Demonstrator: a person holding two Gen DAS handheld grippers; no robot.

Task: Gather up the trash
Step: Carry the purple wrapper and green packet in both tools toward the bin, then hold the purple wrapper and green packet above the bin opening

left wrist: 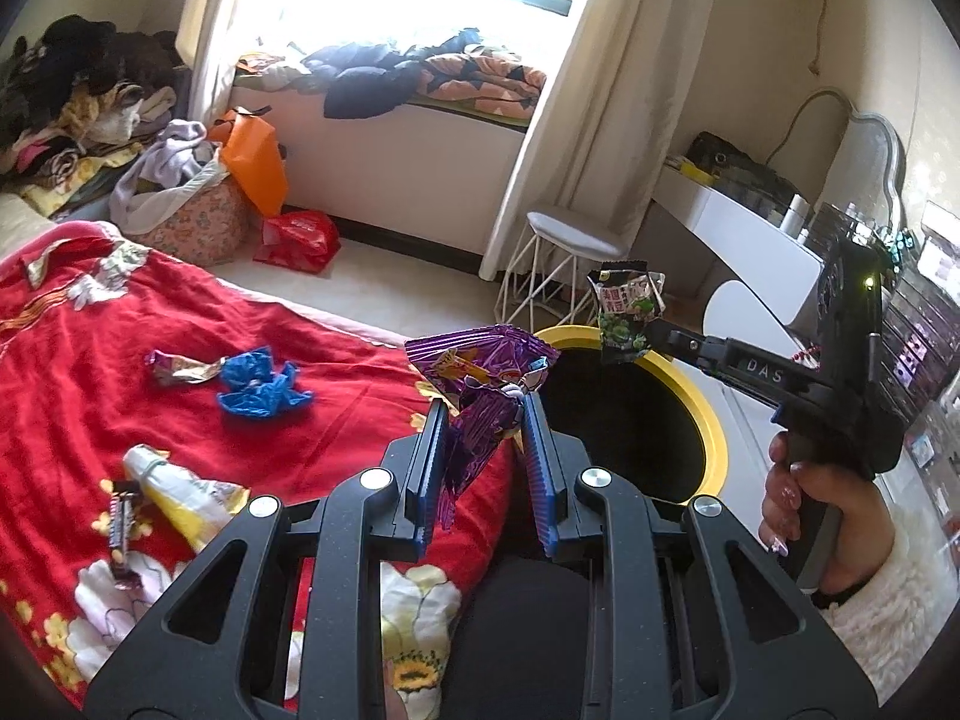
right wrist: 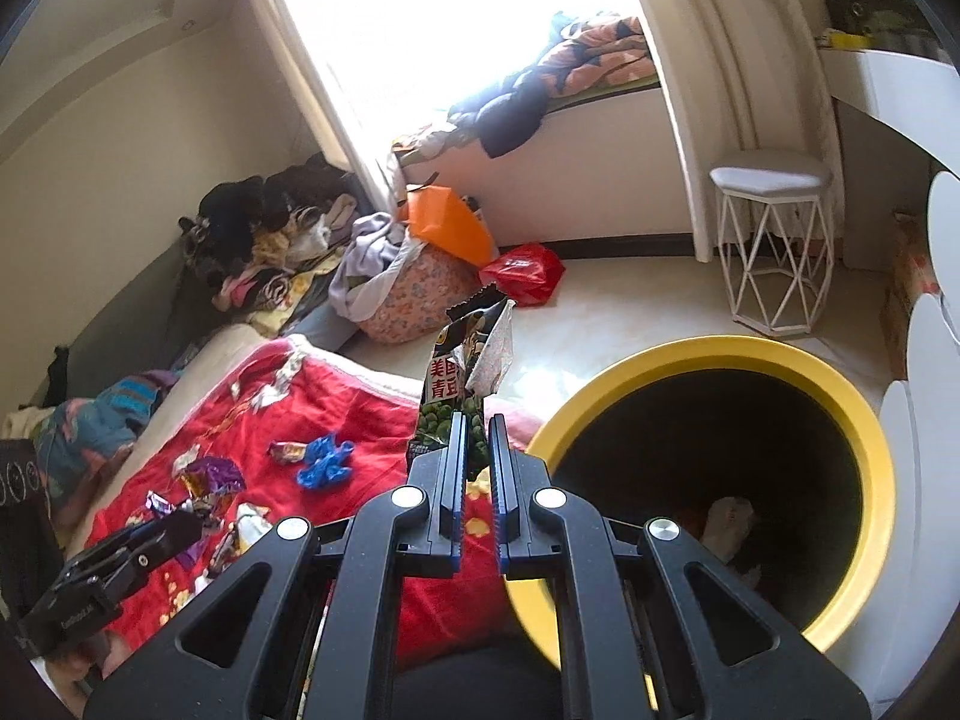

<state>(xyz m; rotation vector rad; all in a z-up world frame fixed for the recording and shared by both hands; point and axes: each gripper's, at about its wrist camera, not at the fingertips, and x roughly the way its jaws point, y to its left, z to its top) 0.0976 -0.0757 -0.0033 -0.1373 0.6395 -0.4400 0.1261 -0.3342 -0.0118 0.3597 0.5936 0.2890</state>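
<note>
The right gripper (right wrist: 477, 420) pinches a green-pea packet (right wrist: 465, 369) printed "美国青豆"; the left gripper (left wrist: 489, 420) pinches a purple wrapper (left wrist: 480, 378) near the yellow-rimmed bin (right wrist: 864, 420).

Below my jaws lies the bed (left wrist: 72, 324), covered by a red floral blanket (left wrist: 336, 372). Directly on the blanket I see a crumpled blue wrapper (left wrist: 261, 387), touching a shiny foil candy wrapper (left wrist: 180, 367) at its left. Nearer to me lie a yellow-and-white snack bag (left wrist: 180, 495) and a small dark candy bar wrapper (left wrist: 122, 531) just beside it. On the pale floor (right wrist: 630, 306) past the bed stand a yellow-rimmed bin (right wrist: 864, 420), a white wire-frame stool (right wrist: 774, 252) and a red plastic bag (right wrist: 525, 276).
</note>
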